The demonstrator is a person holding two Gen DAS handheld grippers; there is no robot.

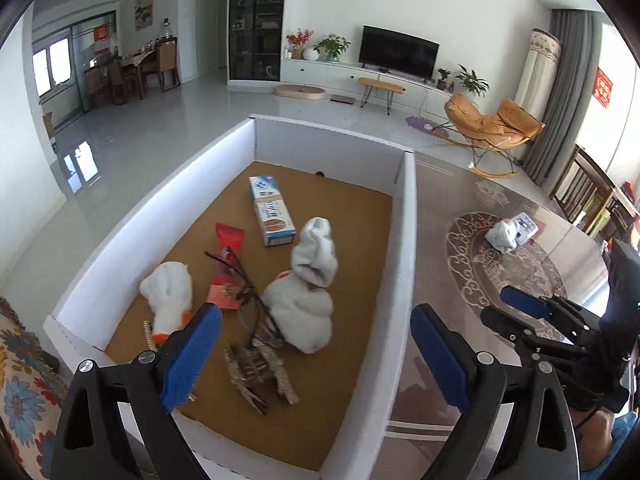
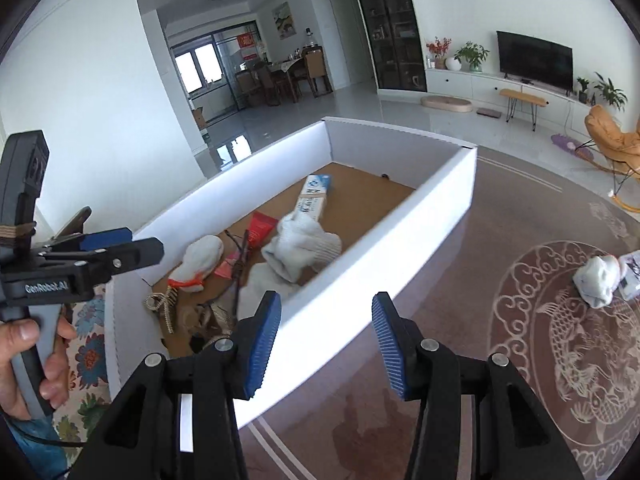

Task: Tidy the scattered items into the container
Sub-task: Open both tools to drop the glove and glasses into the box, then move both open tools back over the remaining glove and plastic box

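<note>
Landmark: the white cardboard box (image 1: 406, 216) with a brown floor, standing on the patterned table (image 1: 520, 280). Left to right:

Left of the box, a floral cloth (image 1: 24, 380) touches its near corner. Above the box's near end hangs the left gripper (image 1: 316, 354), jaws spread wide and holding nothing, its blue pads clear of the contents.

Inside the box lie a white plush toy with orange trim (image 1: 168, 296), a red packet (image 1: 229, 238), dark twigs (image 1: 240, 280), a braided scrap (image 1: 256, 372), a pair of rolled grey-white socks (image 1: 310, 292) and a blue-and-white carton (image 1: 272, 212) toward the far wall.

Over the box's right wall hangs the right gripper (image 2: 326, 342), jaws about half apart and empty.

Well right of the box, on the table's round medallion, rest the remaining items: a rolled white sock (image 2: 596, 282) touching a small printed packet (image 2: 632, 276).

Handling, as judged: the sock is light, soft and compressible, unlikely to slip or break; a pinch across the middle of the roll should hold. The packet looks thin and flat, so an edge grip may be needed.

Clearance: the table between box and sock is bare; the box's right wall stands upright and must be cleared on return. The table's right edge lies beyond the items.
</note>
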